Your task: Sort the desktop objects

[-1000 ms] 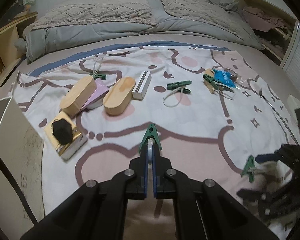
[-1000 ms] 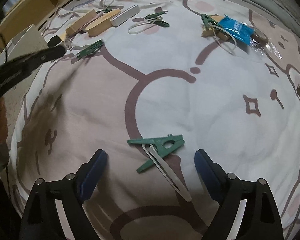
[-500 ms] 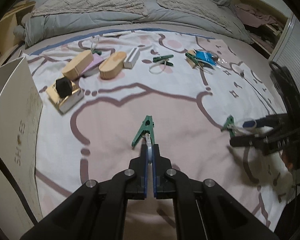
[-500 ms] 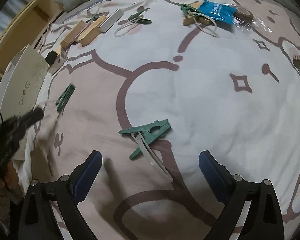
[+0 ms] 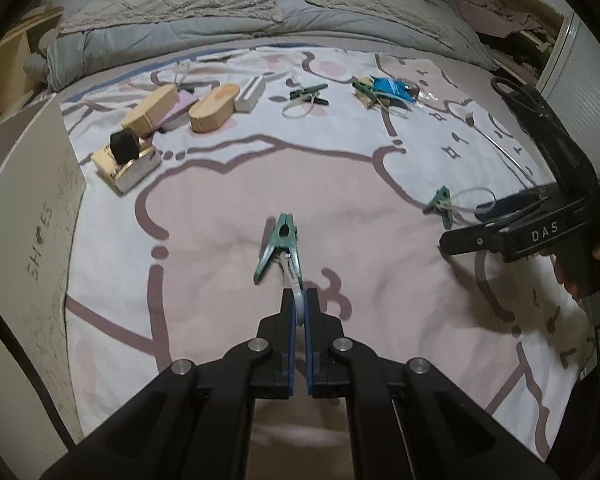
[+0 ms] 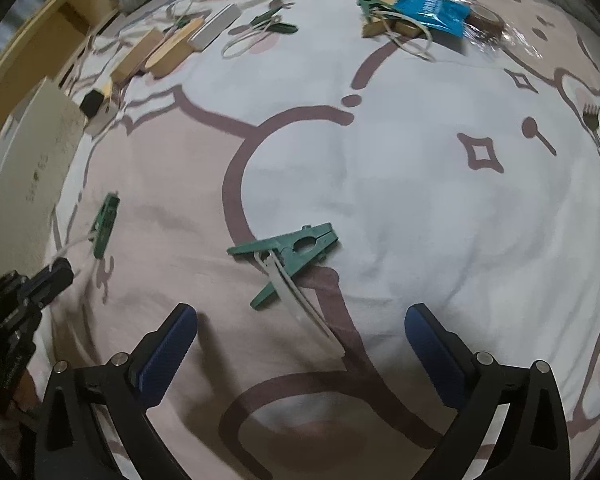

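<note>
Patterned bedspread, one, taken as landmark. Cardboard shoe box, one, at its left edge. Wooden blocks, two, far left on it, beside one white box. Black cube, one, upon a gold-edged box. Blue packet, one, far right. Green clothes pegs with white loops, five counted. Left gripper clamped shut on the loop of one peg mid-spread. Right gripper spread wide, just been opening, gripping nothing, second peg lying before it. Fork, one, at right edge.
</note>
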{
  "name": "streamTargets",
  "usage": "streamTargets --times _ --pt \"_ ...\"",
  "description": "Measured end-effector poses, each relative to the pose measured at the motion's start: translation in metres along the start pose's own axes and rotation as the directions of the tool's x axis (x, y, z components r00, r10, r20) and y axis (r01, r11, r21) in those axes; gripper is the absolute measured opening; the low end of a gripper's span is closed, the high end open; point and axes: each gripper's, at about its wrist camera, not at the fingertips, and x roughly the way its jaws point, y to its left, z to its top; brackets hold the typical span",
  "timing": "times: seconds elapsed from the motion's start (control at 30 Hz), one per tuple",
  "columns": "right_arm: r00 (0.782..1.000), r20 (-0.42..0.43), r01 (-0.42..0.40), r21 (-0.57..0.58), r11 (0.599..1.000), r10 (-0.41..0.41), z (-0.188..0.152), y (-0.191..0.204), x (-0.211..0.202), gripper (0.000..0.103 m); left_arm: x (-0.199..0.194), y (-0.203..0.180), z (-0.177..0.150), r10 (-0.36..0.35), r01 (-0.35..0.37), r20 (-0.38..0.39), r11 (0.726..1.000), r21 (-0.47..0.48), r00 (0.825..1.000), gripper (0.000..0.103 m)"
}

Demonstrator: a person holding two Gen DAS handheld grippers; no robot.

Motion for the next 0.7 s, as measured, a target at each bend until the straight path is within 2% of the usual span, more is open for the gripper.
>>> streamTargets --times 0.13,0.27,0.33,0.37,0.4,0.6,0.7 --pt "0.999 0.0 0.044 -0.114 0.992 -0.044 -0.008 0.009 0.004 0.103 0.002 0.002 -0.006 -0.01 0.01 -0.017 1.0 -0.008 1.0 0.004" --pt "0.997 0.02 0.071 -0.177 0.982 -0.069 -0.014 0.014 0.005 0.103 0.004 0.005 -0.01 -0.038 0.037 -0.049 0.999 -0.025 0.998 0.006" --pt "0.998 0.028 0.068 -0.181 0.981 -0.064 -0.016 0.013 0.004 0.103 0.003 0.005 -0.011 -0.041 0.039 -0.058 0.999 -0.027 0.998 0.024" --pt "0.998 0.03 0.067 -0.184 0.981 -0.063 -0.016 0.012 0.004 0.103 0.002 0.005 -0.012 -0.04 0.038 -0.059 0.999 -0.027 0.997 0.039" --pt "0.997 0.033 0.07 -0.191 0.979 -0.065 -0.017 0.012 0.004 0.103 0.0 0.006 -0.013 -0.038 0.037 -0.055 0.999 -0.026 0.998 0.05" --pt "0.994 0.059 0.099 -0.216 0.971 -0.088 -0.022 0.015 0.003 0.103 -0.008 0.008 -0.001 -0.015 0.015 -0.009 1.0 -0.014 1.0 0.06" --pt "0.993 0.07 0.104 -0.22 0.97 -0.09 -0.024 0.014 0.002 0.103 -0.007 0.012 0.011 -0.007 0.007 0.013 1.0 -0.02 1.0 0.061"
